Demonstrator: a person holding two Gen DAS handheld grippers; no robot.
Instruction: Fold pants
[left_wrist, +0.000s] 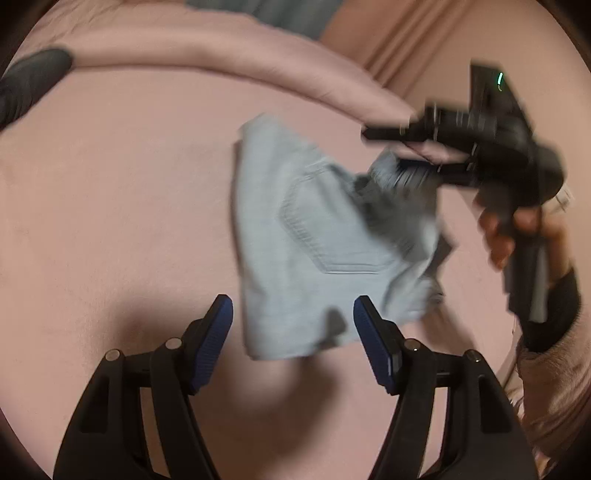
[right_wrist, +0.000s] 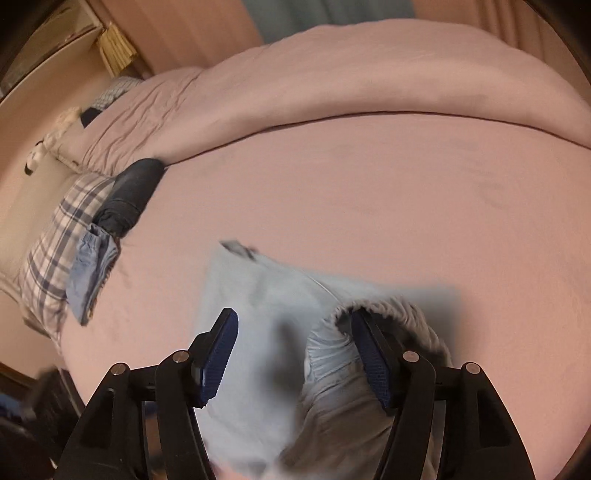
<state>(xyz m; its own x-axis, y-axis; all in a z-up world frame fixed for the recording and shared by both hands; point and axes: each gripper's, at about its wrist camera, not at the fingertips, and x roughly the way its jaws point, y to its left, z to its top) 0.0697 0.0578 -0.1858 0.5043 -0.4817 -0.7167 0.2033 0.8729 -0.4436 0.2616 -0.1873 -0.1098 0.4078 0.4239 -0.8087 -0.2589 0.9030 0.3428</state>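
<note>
I note pale blue denim pants (left_wrist: 295, 236), folded to a blurred, rumpled wedge on smooth pink bedsheet (left_wrist: 129, 192), both left gripper (left_wrist: 293, 317) and right gripper (right_wrist: 295, 332) released, ribbed pads clear.

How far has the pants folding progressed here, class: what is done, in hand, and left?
Done: the light blue pants lie in a compact folded bundle on the pink bed. In hand: nothing is gripped; the left tool and right tool are both open. Left: the rumpled waistband end looks untidy and may need flattening.

Right gripper (right_wrist: 293, 354) jaws apart above light-blue pants (right_wrist: 258, 295), waistband bunched; pink bedsheet (right_wrist: 369, 192) beneath.
</note>
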